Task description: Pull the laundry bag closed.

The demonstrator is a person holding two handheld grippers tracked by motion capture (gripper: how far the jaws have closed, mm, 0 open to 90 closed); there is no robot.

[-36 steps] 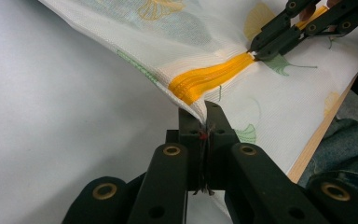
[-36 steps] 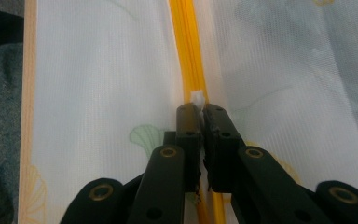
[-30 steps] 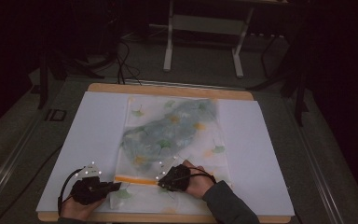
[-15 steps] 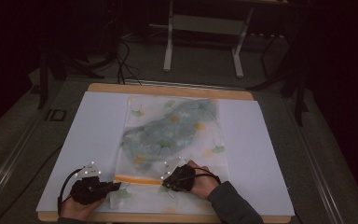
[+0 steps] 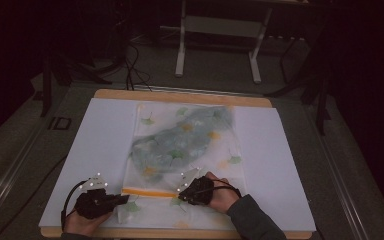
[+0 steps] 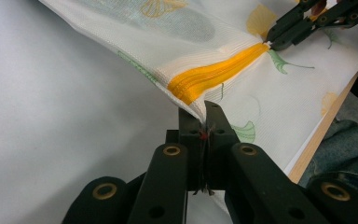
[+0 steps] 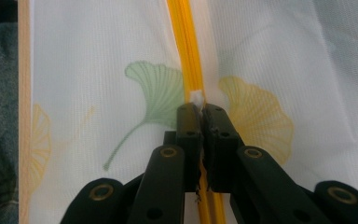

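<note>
- Near the front edge of the desk (image 5: 290, 150) lies a white mesh laundry bag (image 5: 185, 145), printed with ginkgo leaves and holding bluish-green cloth, flat on the white cover.
- Left hand-held gripper (image 6: 205, 109): jaws pinched tight on the bag's corner by the end of the orange zipper (image 6: 214, 77).
- Right hand-held gripper (image 7: 198, 108): jaws clamped on the small white zipper pull (image 7: 196, 97), farther along the zipper.
- Handling, as I judge it: light, limp, thin mesh that bunches and may snag; keep the corner anchored and draw the pull straight along the zipper.
</note>
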